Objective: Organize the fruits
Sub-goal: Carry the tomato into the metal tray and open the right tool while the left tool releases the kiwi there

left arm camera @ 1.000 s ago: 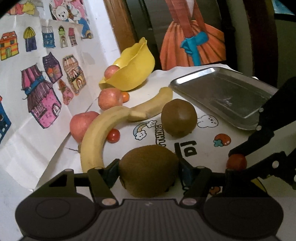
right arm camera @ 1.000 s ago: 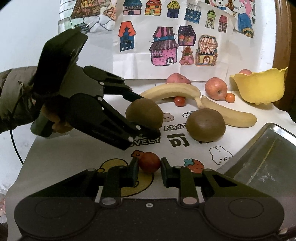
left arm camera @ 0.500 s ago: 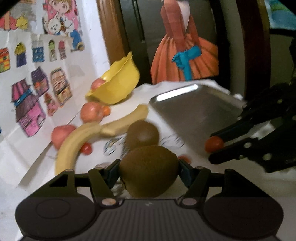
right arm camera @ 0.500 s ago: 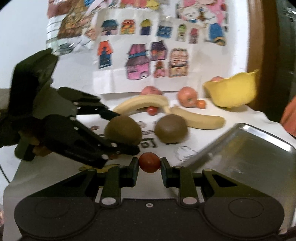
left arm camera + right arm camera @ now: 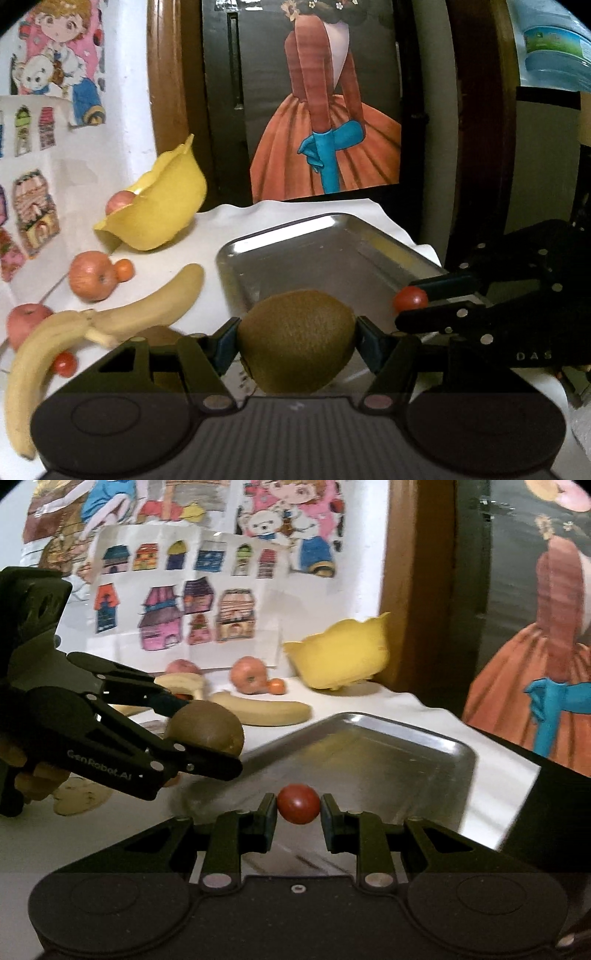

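My left gripper (image 5: 296,338) is shut on a brown kiwi (image 5: 295,341), held above the near edge of the steel tray (image 5: 295,236). The right wrist view shows that kiwi (image 5: 205,727) in the left gripper (image 5: 221,751) at the tray's left corner. My right gripper (image 5: 298,806) is shut on a small red cherry tomato (image 5: 298,804) over the steel tray (image 5: 424,760). In the left wrist view the cherry tomato (image 5: 410,298) hangs at the tray's right side in the right gripper (image 5: 410,301). A second kiwi (image 5: 157,332) lies on the cloth, mostly hidden.
Two bananas (image 5: 92,325), two red apples (image 5: 90,275), another cherry tomato (image 5: 64,363) and a small orange fruit (image 5: 125,268) lie on the white cloth at the left. A yellow bowl (image 5: 162,206) with an apple inside stands at the back by the wall.
Both grippers have lifted their fruit off the cloth and swung right. The kiwi and the cherry tomato now hang over the steel tray.
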The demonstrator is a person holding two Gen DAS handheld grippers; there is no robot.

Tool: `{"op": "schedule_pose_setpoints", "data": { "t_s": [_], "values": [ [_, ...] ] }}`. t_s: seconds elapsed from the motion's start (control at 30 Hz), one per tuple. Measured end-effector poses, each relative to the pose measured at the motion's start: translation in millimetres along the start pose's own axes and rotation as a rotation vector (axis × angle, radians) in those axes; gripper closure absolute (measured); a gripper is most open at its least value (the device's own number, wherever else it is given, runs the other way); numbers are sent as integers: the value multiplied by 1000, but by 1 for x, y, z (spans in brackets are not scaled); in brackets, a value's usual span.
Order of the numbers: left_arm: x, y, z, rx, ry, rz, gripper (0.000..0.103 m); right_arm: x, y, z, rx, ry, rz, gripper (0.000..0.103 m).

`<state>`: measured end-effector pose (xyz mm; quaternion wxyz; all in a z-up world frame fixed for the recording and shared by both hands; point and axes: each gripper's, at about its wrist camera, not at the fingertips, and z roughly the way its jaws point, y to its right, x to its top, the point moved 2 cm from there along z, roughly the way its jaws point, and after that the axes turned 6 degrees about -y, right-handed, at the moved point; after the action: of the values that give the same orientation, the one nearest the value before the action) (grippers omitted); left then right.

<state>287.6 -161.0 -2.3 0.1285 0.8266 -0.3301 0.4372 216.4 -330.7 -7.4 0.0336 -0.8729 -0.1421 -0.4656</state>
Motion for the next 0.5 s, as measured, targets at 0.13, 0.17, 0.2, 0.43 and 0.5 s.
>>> {"op": "schedule_pose_setpoints", "data": {
  "t_s": [0.13,0.17,0.2,0.43,0.5],
  "values": [
    [8,4,19,-6,-12,-19,34,-3,17,9,-26,1,10,76],
    [9,4,23,-11,-17,-31,34,-4,21,11,-28,-1,17,76],
    [10,4,27,-15,-21,-40,34,-3,24,15,-30,-3,22,76],
    [5,4,31,-18,-41,-30,34,-1,32,34,-29,-32,35,76],
    [6,3,31,-19,-41,-39,34,0,31,37,-27,-35,34,76]
  ]
}}
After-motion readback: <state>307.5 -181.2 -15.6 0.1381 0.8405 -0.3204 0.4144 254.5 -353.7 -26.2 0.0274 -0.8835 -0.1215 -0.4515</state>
